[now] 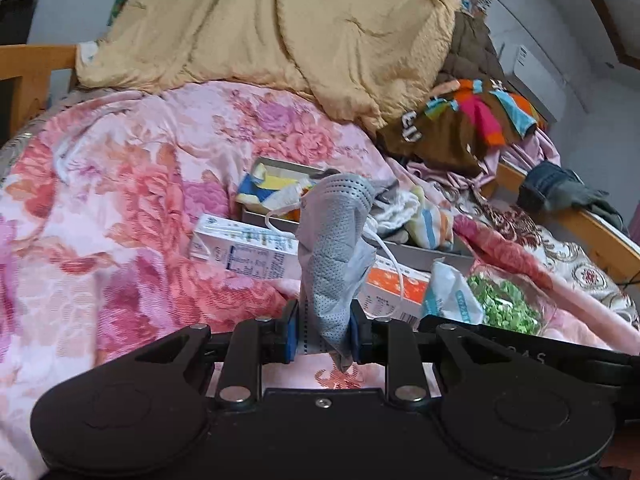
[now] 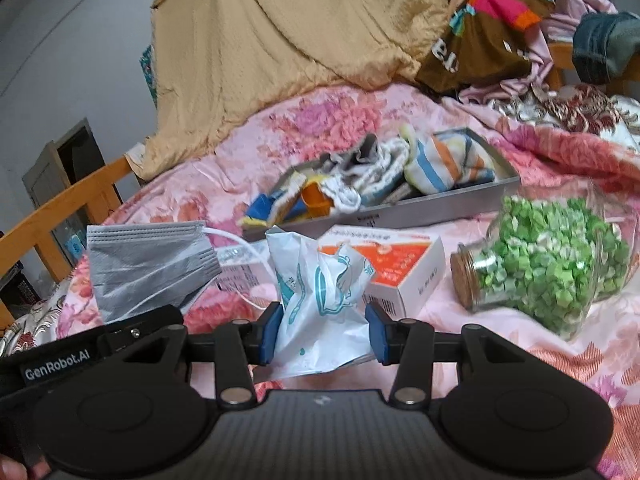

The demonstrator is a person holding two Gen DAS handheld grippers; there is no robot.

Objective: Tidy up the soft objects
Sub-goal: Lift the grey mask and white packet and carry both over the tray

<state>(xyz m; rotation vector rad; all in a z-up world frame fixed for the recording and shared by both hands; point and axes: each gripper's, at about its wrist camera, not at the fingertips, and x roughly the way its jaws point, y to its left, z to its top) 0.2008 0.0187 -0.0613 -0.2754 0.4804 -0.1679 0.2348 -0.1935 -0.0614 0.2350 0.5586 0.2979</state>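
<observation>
My left gripper (image 1: pixel 324 336) is shut on a grey pleated face mask (image 1: pixel 336 240), which stands up from the pads with its white ear loops dangling. The same mask (image 2: pixel 148 264) shows at the left of the right wrist view, held above the bed. My right gripper (image 2: pixel 322 332) is shut on a crumpled white plastic packet with teal print (image 2: pixel 320 292). Beyond both, a shallow grey tray (image 2: pixel 440 204) lies on the pink floral blanket (image 1: pixel 120 200). The tray holds striped socks (image 2: pixel 440 168) and small cloths (image 2: pixel 288 200).
Two cartons lie in front of the tray: an orange-and-white box (image 2: pixel 400 264) and a white-and-blue box (image 1: pixel 240 248). A corked glass jar of green paper stars (image 2: pixel 552 264) lies on its side at the right. A tan quilt (image 1: pixel 280 20) and piled clothes (image 1: pixel 460 120) fill the back; a wooden bed rail (image 2: pixel 60 220) runs at left.
</observation>
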